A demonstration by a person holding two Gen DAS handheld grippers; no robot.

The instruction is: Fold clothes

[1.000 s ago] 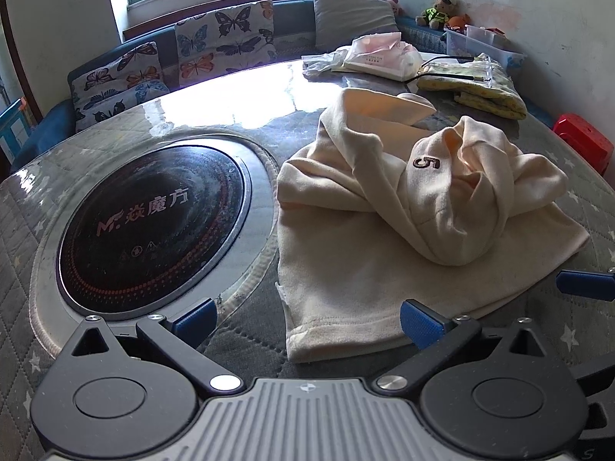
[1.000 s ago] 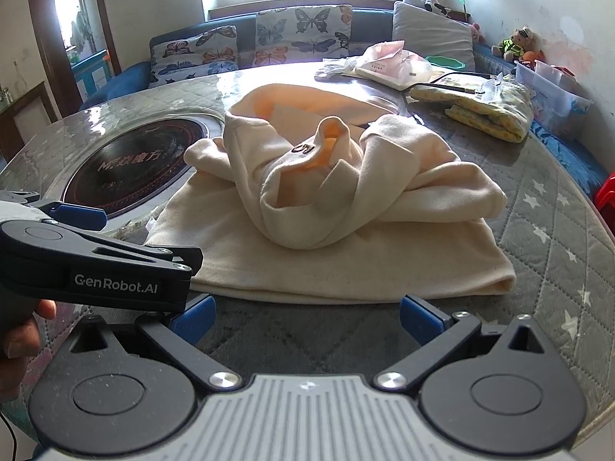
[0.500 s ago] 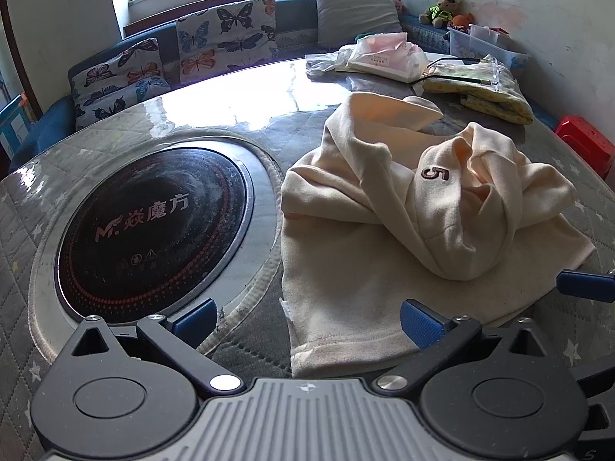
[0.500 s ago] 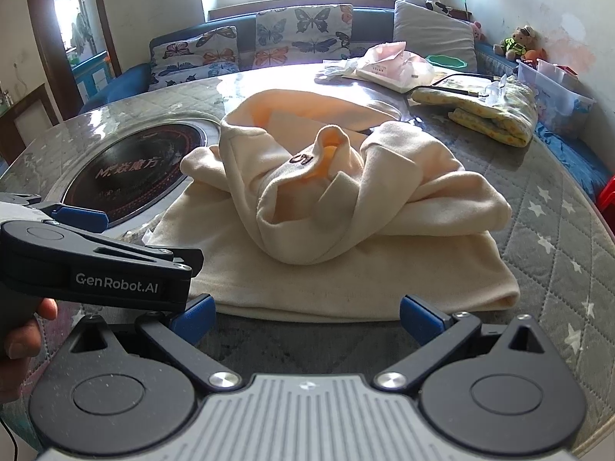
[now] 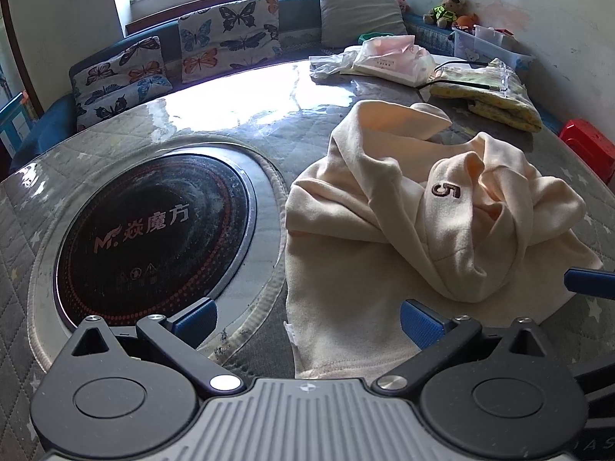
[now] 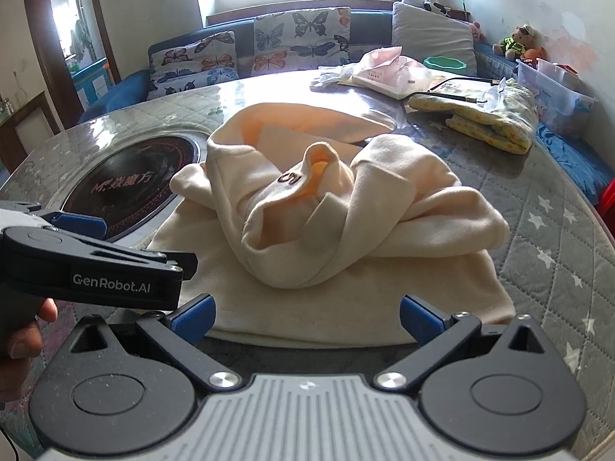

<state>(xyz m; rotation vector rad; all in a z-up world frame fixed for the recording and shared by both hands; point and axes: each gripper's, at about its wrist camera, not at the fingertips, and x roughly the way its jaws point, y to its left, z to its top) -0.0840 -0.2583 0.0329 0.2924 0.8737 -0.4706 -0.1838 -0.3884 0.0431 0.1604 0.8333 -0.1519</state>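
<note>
Now I see the cream sweatshirt (image 5: 403,230) lying bunched up on the gray table (image 6: 546,207), right beside the round black cooktop (image 5: 153,226). My left gripper (image 5: 307,317) and right gripper (image 6: 305,313) are both wide open, holding nothing.

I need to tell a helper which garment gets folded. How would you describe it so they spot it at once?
Start at the round table with the black cooktop set into it. Right of the cooktop lies a crumpled cream sweatshirt. Unlike the yellow patterned bundle farther back, it is plain and has a dark "5" stitched on.
</note>
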